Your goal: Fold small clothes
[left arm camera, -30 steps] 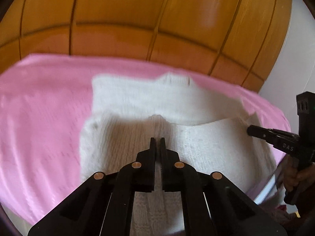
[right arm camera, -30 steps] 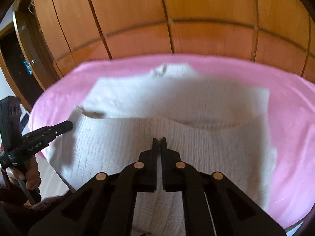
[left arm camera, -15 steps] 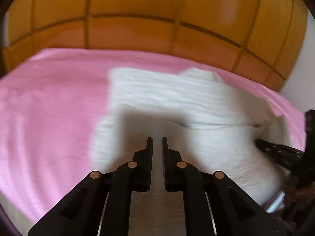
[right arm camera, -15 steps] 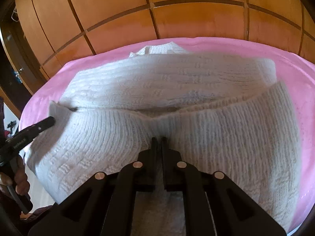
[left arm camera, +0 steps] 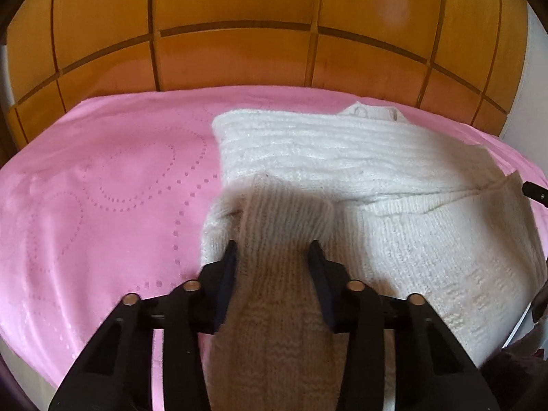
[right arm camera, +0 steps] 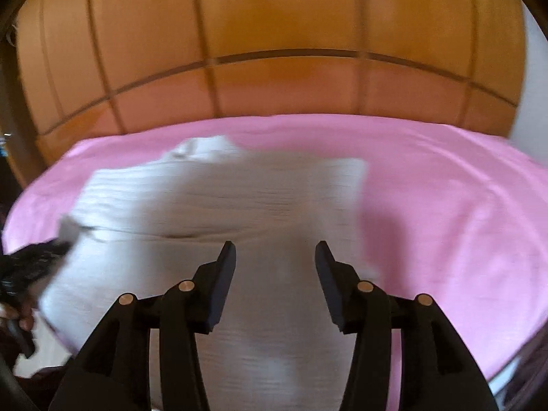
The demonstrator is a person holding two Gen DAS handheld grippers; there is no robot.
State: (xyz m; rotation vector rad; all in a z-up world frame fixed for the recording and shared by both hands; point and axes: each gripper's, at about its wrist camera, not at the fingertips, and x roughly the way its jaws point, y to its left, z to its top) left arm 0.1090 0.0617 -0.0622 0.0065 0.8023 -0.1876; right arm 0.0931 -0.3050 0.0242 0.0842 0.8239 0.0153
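A cream knitted sweater (left arm camera: 394,185) lies on a pink blanket (left arm camera: 102,188), its lower half folded up over the upper half. My left gripper (left arm camera: 273,251) is open, and a bunched fold of the knit (left arm camera: 284,219) lies loose between its fingers. In the right wrist view the sweater (right arm camera: 222,202) is blurred, and my right gripper (right arm camera: 275,253) is open and empty above its near part. The left gripper's tip (right arm camera: 37,257) shows at the sweater's left edge there.
A wooden panelled headboard (left arm camera: 274,41) stands behind the blanket. A white wall (left arm camera: 534,78) is at the right. The blanket's near edge (left arm camera: 41,370) drops off at lower left. A hand (right arm camera: 17,318) holds the other gripper's handle.
Both grippers were shut on the sweater's hem and carried it forward. Both have now opened and let go. The right view is blurred from motion.
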